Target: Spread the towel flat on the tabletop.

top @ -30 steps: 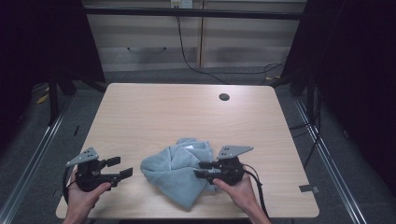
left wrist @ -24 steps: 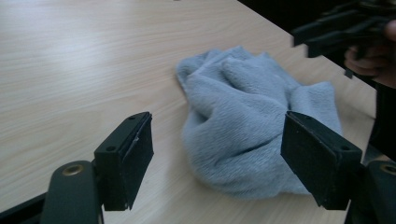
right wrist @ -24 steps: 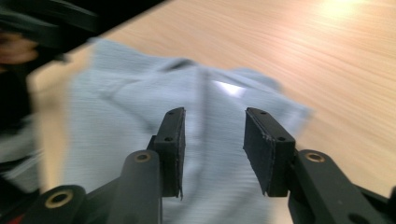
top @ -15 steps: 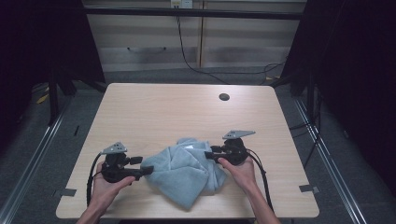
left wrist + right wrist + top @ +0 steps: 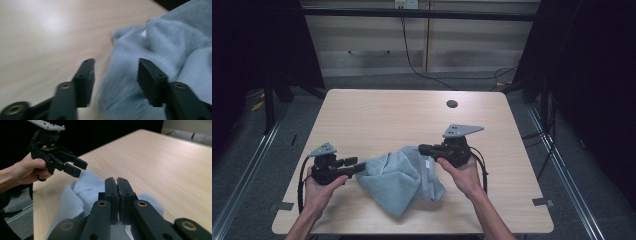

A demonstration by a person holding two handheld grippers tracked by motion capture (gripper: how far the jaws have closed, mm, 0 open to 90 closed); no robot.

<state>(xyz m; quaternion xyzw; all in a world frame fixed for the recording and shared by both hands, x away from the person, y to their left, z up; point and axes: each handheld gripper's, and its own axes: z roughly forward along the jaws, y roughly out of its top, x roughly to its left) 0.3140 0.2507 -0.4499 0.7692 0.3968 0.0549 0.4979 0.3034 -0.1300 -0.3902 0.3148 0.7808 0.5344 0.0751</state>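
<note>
High view: a light wooden bench [image 5: 377, 120] carries a crumpled grey-blue cloth [image 5: 402, 177] near its front edge, between the two hands. The left gripper [image 5: 357, 165] sits at the cloth's left edge, held in the left hand [image 5: 319, 187], jaws pointing right toward the fabric. The right gripper [image 5: 423, 149] is at the cloth's upper right edge, held in the right hand [image 5: 464, 172], with a grey plate [image 5: 462, 131] on top. A small dark round spot [image 5: 452, 104] lies on the bench toward the far side, well apart from the cloth. Left gripper view: the left gripper [image 5: 115, 72] has its jaws spread, one over bare bench [image 5: 45, 32] and one over the cloth [image 5: 160, 45]; the fabric edge lies in the gap between them; the frame is blurred, and contact cannot be confirmed. Right gripper view: the right gripper [image 5: 117, 180] has its jaws pressed together, with the cloth [image 5: 80, 192] directly beneath and around them; a thin pale sliver shows between the pads, but whether fabric is pinched there cannot be told. Farther off, the left gripper [image 5: 77, 167] hangs with jaws parted just above the cloth's far edge, held by the left hand [image 5: 30, 171].
</note>
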